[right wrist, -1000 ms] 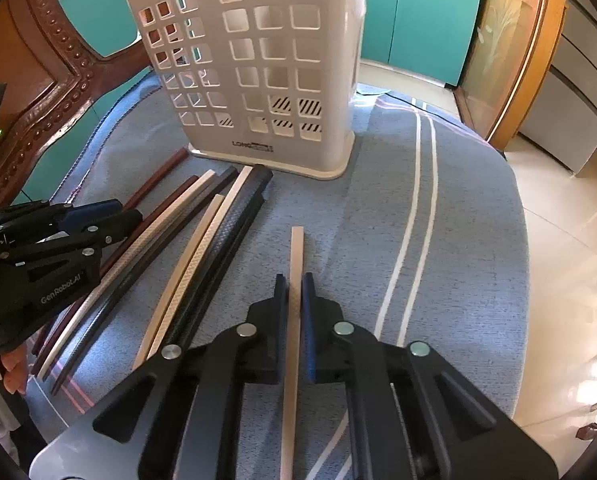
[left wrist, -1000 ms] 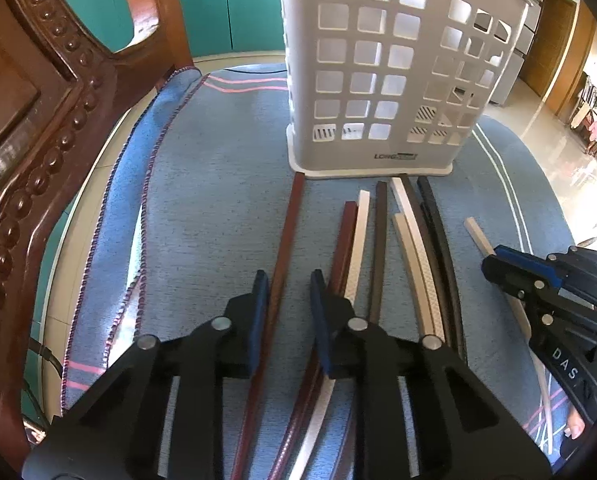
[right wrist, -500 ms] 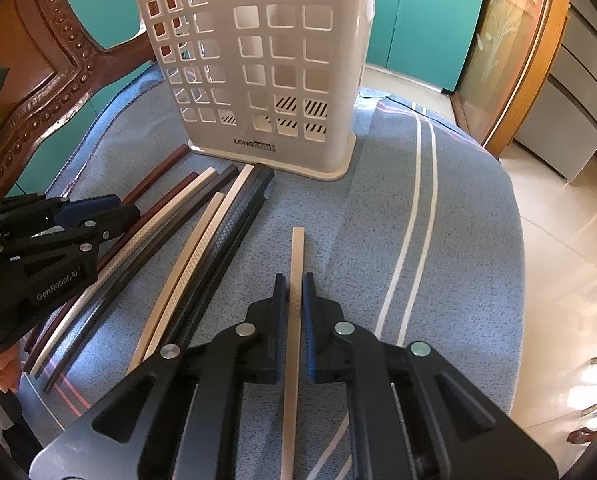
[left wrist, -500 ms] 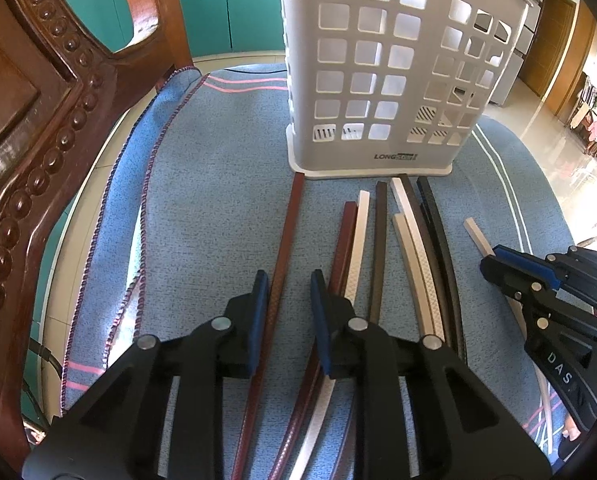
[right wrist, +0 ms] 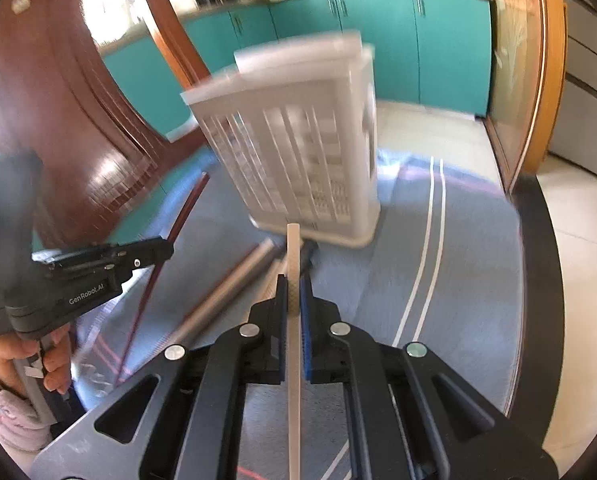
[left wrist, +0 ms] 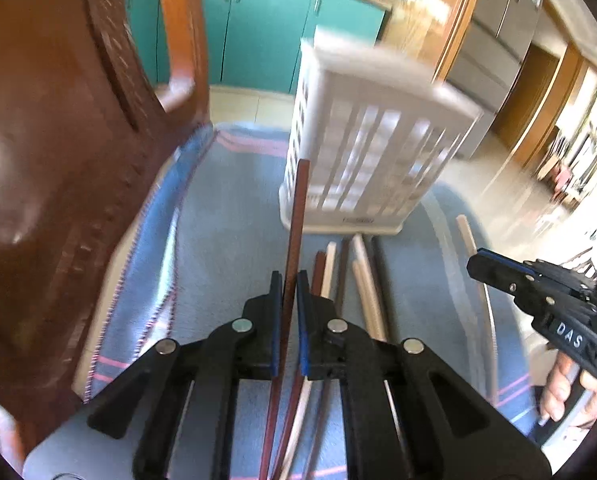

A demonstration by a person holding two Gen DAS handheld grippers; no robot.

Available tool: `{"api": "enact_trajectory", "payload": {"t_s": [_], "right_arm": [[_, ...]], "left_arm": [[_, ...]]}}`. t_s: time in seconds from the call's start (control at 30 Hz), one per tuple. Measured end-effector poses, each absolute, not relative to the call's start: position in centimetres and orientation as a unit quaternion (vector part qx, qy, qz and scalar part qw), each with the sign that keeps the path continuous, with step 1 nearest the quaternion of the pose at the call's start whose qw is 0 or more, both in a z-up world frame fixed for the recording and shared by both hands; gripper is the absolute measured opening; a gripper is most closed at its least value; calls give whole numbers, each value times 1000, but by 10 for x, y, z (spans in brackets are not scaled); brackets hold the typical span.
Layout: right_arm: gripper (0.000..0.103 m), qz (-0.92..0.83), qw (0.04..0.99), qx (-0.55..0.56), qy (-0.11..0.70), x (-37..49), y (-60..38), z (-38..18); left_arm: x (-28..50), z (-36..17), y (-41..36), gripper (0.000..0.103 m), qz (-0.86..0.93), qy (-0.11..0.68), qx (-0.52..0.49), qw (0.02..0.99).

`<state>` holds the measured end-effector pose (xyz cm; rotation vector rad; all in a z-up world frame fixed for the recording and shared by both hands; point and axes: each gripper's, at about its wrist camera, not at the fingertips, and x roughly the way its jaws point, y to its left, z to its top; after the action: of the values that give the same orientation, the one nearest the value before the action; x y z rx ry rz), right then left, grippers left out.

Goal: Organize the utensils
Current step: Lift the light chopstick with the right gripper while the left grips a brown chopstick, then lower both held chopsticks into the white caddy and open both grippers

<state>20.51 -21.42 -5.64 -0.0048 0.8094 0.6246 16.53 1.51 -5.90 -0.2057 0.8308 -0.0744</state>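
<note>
My left gripper [left wrist: 288,280] is shut on a long dark red-brown stick [left wrist: 298,216] and holds it lifted, its tip in front of the white slotted basket [left wrist: 370,152]. My right gripper [right wrist: 293,280] is shut on a cream stick [right wrist: 293,256], also lifted and pointing at the basket [right wrist: 298,152]. Several more sticks [left wrist: 354,276] in brown, cream and black lie side by side on the blue cloth [left wrist: 234,216] in front of the basket. The right gripper [left wrist: 538,292] shows at the right of the left wrist view, the left gripper [right wrist: 98,264] at the left of the right wrist view.
A carved brown wooden chair back [left wrist: 70,152] rises close on the left. The blue cloth with white stripes [right wrist: 434,216] covers a round table. Teal cabinets [right wrist: 418,40] and a tiled floor [right wrist: 430,128] lie beyond the table's edge.
My left gripper closed on the red-brown stick. Both grippers rose from the cloth with their sticks, so the basket now looks lower and farther.
</note>
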Motion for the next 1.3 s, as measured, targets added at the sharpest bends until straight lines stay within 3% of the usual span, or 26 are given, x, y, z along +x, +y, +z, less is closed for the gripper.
{"api": "enact_trajectory", "payload": {"t_s": [0.37,0.7,0.9,1.3], "right_arm": [[7,349,901,64,250,171,-255,57],[7,321,931,136,112,205,-277,144],[7,263,950,152,75,231,-281,138],[7,248,947,91,180,259,-240,60]], "left_arm": [[110,59,28,7,-44,231,-117,965],[137,135,33,6,-43,112,-169,978],[166,117,40,7,0,109,-180,978],[220,58,23,7,5,201,-164,966]]}}
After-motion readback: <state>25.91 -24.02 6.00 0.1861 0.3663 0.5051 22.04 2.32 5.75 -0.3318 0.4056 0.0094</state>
